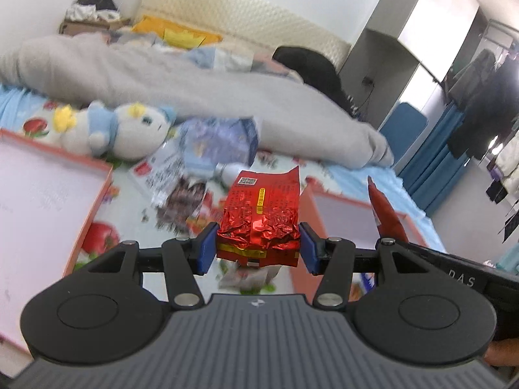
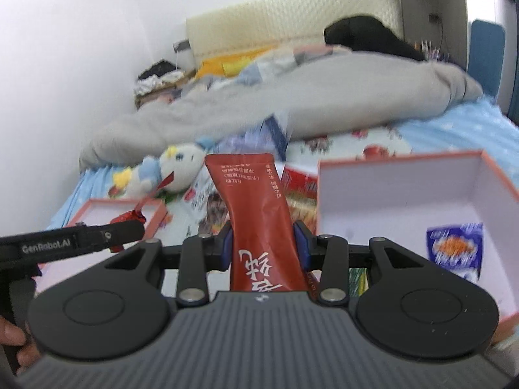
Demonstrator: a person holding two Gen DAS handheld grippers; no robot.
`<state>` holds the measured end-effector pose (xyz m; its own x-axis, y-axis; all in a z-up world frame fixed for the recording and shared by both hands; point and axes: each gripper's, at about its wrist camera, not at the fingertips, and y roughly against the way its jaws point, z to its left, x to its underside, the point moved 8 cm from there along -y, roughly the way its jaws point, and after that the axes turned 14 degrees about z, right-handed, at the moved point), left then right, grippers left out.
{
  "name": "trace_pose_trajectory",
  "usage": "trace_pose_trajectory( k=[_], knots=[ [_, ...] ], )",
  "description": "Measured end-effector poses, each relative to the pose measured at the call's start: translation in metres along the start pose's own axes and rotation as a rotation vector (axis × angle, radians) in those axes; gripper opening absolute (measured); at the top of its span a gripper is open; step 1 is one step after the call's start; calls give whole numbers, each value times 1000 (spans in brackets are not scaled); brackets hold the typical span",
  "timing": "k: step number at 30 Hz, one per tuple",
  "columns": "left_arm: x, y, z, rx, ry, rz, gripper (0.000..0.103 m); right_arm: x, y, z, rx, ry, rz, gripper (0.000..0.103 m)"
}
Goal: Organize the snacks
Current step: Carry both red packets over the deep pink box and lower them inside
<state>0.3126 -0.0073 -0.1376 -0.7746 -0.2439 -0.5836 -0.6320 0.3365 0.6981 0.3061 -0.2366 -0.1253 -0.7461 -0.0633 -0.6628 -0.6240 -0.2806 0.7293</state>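
Note:
My left gripper point(image 1: 258, 248) is shut on a crinkled red foil packet point(image 1: 259, 220) and holds it above the bed. My right gripper point(image 2: 262, 248) is shut on a long dark-red sachet point(image 2: 259, 214) with white lettering, held upright. The sachet's tip point(image 1: 384, 210) also shows at the right of the left wrist view, and the foil packet point(image 2: 128, 217) at the left of the right wrist view. An orange-rimmed box point(image 1: 74, 207) lies to the left, a second one point(image 2: 486, 175) to the right, with a blue-and-white snack bag point(image 2: 454, 249) inside. Loose snack packets point(image 1: 181, 194) lie between them.
A white-and-blue plush toy point(image 1: 123, 129) lies behind the left box. A blue snack bag point(image 1: 220, 146) and a white bottle point(image 1: 228, 171) lie near it. A rolled grey duvet point(image 1: 194, 87) crosses the bed. A cream headboard point(image 1: 246, 16) stands behind.

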Motion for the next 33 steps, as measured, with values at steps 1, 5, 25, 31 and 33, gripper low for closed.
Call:
trace_pose_trajectory(
  k=[1, 5, 25, 31, 33],
  knots=[
    [-6, 2, -6, 11, -8, -8, 58, -5, 3, -3, 3, 0, -9, 41],
    [-29, 4, -31, 19, -69, -34, 58, -26, 13, -19, 28, 17, -42, 41],
    [-56, -96, -183, 114, -297, 110, 58, -45, 12, -148, 155, -14, 57, 41],
    [-29, -142, -203, 113, -337, 221, 58, -17, -7, -193, 197, -41, 147, 41],
    [-19, -157, -206, 107, -345, 255, 58, -6, -15, -203, 194, -57, 182, 41]
  ],
)
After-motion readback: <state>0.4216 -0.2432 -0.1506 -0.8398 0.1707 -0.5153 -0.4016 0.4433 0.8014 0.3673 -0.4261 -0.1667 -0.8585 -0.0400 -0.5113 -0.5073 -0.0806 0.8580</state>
